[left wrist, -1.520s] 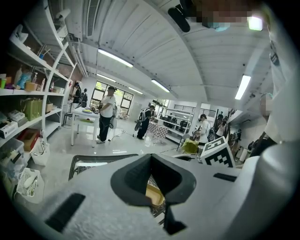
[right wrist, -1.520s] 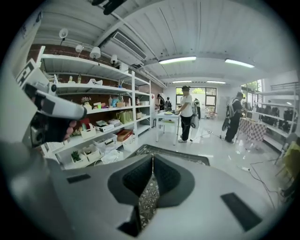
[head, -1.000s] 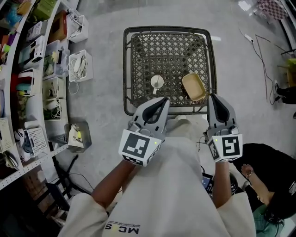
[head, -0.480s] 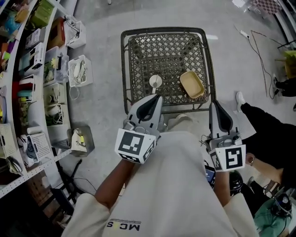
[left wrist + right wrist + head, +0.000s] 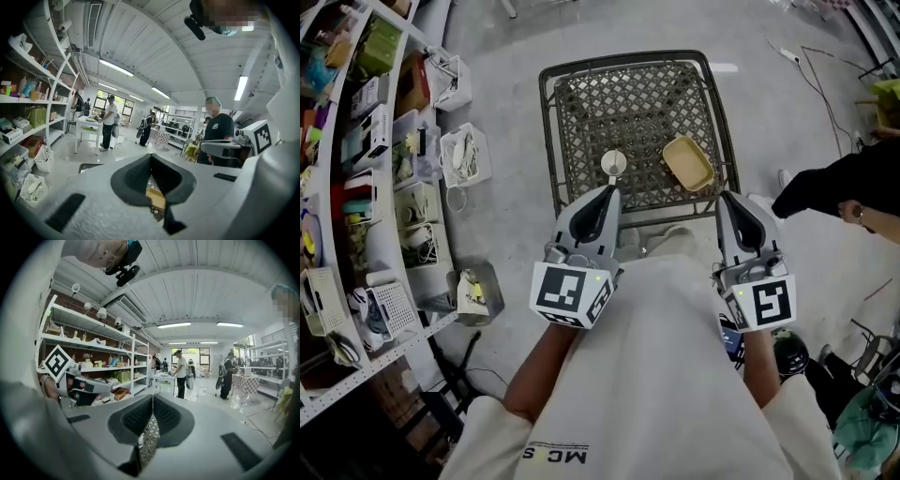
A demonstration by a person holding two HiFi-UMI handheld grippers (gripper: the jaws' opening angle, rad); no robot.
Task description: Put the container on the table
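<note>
Just ahead of right hand-held gripper (image 5: 734, 202) — container (image 5: 689, 162).

left tongs (image 5: 151, 156) closed (nothing gripped), tan container (image 5: 155, 198) glimpsed beneath, shelves (image 5: 28, 98) left

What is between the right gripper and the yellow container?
Nothing stands there: in the head view, only bare woven table top lies between the right gripper and the container.

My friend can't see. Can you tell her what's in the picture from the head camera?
From above, a person holds a left gripper and a right gripper, both shut and empty, near a metal lattice table. A tan container and a small round white object sit on it; cluttered shelves line the left.
</note>
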